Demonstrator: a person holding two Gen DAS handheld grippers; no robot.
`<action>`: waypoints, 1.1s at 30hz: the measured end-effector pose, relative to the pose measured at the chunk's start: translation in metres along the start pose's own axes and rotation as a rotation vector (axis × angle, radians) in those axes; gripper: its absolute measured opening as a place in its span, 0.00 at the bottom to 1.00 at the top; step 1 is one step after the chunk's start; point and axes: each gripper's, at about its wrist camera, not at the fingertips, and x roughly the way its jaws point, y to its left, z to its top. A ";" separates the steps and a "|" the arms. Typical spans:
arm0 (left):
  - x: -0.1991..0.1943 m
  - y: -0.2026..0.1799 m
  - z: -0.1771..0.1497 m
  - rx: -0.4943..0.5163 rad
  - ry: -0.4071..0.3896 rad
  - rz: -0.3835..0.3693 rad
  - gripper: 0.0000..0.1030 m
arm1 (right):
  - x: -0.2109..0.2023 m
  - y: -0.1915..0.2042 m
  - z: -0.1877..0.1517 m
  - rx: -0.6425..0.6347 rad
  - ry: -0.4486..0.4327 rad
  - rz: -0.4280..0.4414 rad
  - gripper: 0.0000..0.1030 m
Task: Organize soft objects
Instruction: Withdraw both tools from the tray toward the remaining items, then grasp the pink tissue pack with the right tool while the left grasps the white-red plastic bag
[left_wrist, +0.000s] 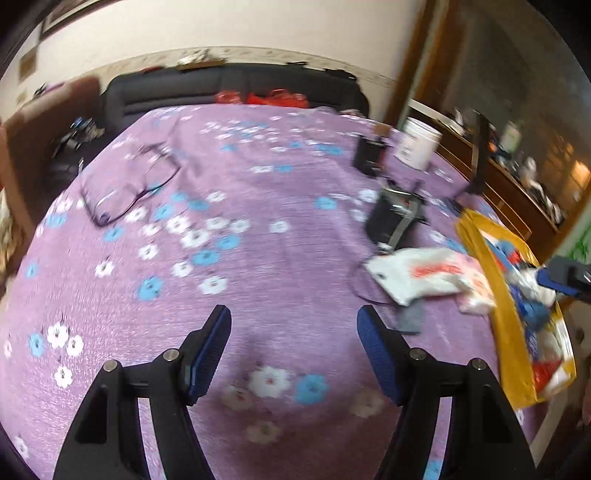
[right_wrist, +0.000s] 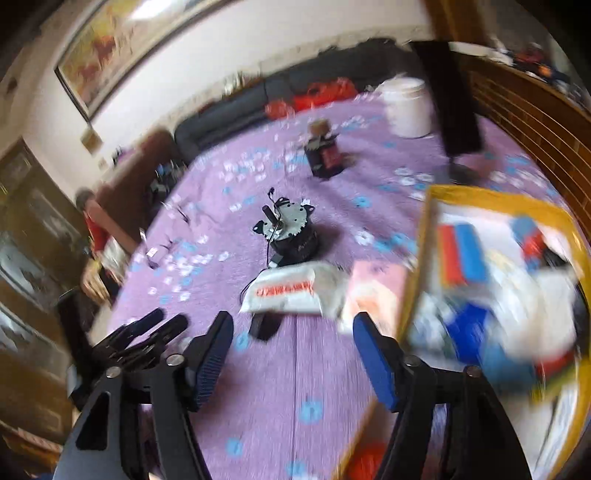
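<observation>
White plastic bag (right_wrist: 295, 291) with red print lies flat on the purple flowered worktop (right_wrist: 295, 387), dead ahead of the right hand-held gripper (right_wrist: 293, 325) and near it; long axis runs left-right across that gripper's line. A pink soft item (right_wrist: 376, 291) touches its right end. Yellow-rimmed bag (right_wrist: 424, 258) stuffed with packets sits just right of those.

From the left hand-held gripper (left_wrist: 293, 319), the same white bag (left_wrist: 421, 275) is ahead and off to the right, further out, so right side is nearer (my call: right takes it).

Both hand-held grippers: jaws spread wide, nothing held, nothing touched. Frames are motion-blurred, so fine detail is unreliable.

Black motor (right_wrist: 291, 232) stands just behind the white bag; approach low to avoid it.
</observation>
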 end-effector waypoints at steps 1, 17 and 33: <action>0.003 0.005 -0.001 -0.012 -0.005 0.002 0.68 | 0.018 0.000 0.011 0.011 0.029 -0.018 0.70; 0.014 0.031 -0.002 -0.129 0.029 -0.001 0.68 | 0.116 0.004 0.028 0.041 0.263 0.076 0.72; 0.006 0.046 0.000 -0.192 -0.018 0.027 0.68 | 0.069 -0.001 0.037 -0.099 0.162 -0.183 0.79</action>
